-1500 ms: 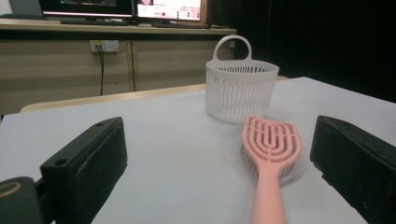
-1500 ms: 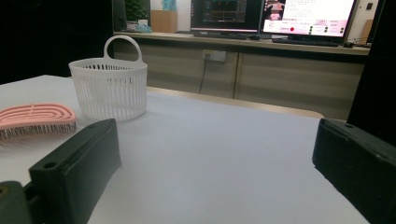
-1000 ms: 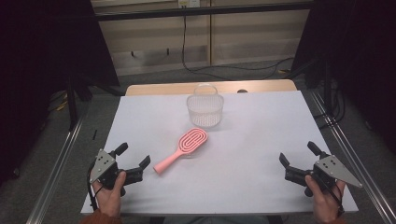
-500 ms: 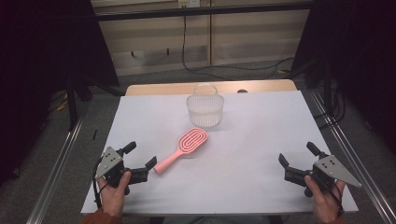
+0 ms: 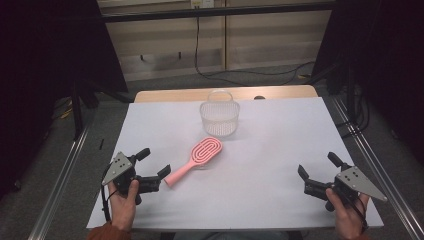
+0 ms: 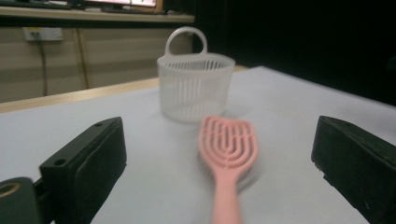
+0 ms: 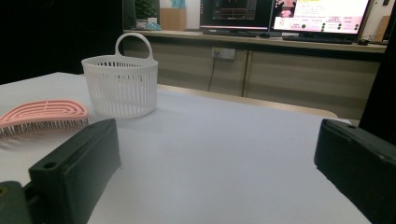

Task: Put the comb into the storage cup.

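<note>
A: Where was the pink hairbrush [image 5: 196,158]?

B: Flat on the white bench [image 5: 270,150], bristles down, a little left of the middle. Its head pointed toward the far side and its handle ran back toward the near-left corner.

A: And the left hand-held gripper [image 5: 151,169]?

B: Right at the handle's end — jaws spread wide, holding nothing. In the left gripper view the handle ran up between the two black jaws, with bare bench on either side of it, so the jaws did not touch it. That picture was somewhat blurred around the brush.

A: What lay beyond the brush?

B: A white slatted basket [image 5: 220,117] with a loop handle, upright near the far edge of the bench, just beyond the brush head but apart from it. I could not tell whether anything was inside.

A: The right hand-held gripper [image 5: 319,172]?

B: Near the right front corner, well apart from the brush — also wide open and empty, gripped by the person's hand. From its own camera the brush sat far off to the left and the basket stood beyond it.
</note>
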The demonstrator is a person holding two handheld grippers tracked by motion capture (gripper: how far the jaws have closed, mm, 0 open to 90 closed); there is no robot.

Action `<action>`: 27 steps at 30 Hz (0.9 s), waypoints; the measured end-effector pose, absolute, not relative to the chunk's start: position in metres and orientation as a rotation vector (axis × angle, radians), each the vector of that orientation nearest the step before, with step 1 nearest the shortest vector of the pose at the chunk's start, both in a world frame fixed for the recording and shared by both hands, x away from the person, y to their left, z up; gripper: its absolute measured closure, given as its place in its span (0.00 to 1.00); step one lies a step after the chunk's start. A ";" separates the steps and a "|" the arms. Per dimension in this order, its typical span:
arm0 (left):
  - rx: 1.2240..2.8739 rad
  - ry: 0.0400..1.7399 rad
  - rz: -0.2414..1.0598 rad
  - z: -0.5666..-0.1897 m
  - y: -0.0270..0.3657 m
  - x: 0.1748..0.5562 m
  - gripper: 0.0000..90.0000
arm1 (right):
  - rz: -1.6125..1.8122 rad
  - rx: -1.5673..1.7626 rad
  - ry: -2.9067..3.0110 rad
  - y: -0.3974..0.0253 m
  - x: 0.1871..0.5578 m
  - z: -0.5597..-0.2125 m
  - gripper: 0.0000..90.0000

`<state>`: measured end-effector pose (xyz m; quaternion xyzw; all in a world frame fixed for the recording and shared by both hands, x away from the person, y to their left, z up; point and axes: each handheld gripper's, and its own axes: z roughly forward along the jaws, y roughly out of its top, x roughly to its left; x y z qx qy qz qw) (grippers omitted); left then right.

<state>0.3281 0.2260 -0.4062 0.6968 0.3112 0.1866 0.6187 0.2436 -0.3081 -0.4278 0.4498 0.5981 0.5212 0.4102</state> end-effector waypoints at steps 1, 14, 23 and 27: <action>1.607 0.712 0.434 -0.405 0.225 0.328 0.02 | 1.309 1.134 1.505 -0.308 0.244 -0.428 0.00; 1.615 0.674 0.422 -0.403 0.205 0.331 0.02 | 1.311 1.132 1.499 -0.308 0.244 -0.428 0.00; 1.637 0.692 0.413 -0.399 0.203 0.341 0.02 | 1.313 1.137 1.497 -0.308 0.243 -0.428 0.00; 1.652 0.690 0.405 -0.396 0.200 0.348 0.02 | 1.313 1.135 1.497 -0.308 0.244 -0.428 0.00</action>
